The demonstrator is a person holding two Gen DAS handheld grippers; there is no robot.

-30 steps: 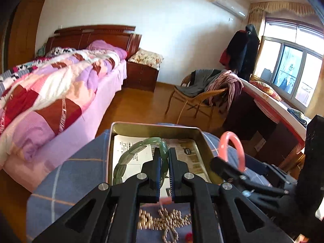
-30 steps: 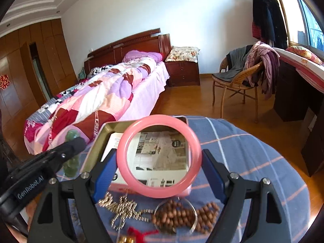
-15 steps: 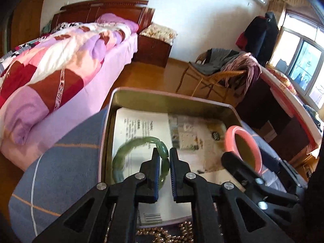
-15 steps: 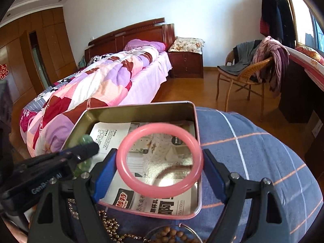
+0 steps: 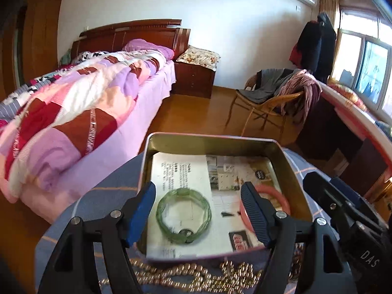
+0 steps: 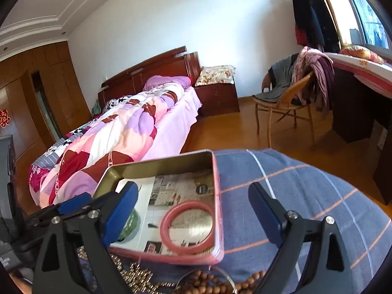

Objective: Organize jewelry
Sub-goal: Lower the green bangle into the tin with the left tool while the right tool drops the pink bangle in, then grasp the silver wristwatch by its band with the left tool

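Clearly, my left gripper (image 5: 198, 203) was spreading its jaws above the green bangle (image 5: 183, 215), which lay flat and free in the tin (image 5: 210, 139); my right gripper (image 6: 193, 210) was widening too, off the pink bangle (image 6: 187, 227) lying in the tin's right corner. Next, the gold bead chain (image 5: 186, 278) lay crosswise just nearside of the tin under my left gripper, the wooden bead bracelet (image 6: 215, 283) under my right.

The left gripper (image 5: 198, 204) is above the near edge of a metal tin (image 5: 213, 140), jaws opening, pads clear of the green bangle (image 5: 183, 215) lying flat between them on the printed paper (image 5: 178, 171) lining the tin. A pink bangle (image 5: 281, 198) lies to its right. The right gripper (image 5: 343, 203) is at the tin's right wall. A gold bead chain (image 5: 183, 276) lies on the blue cloth (image 5: 110, 183).
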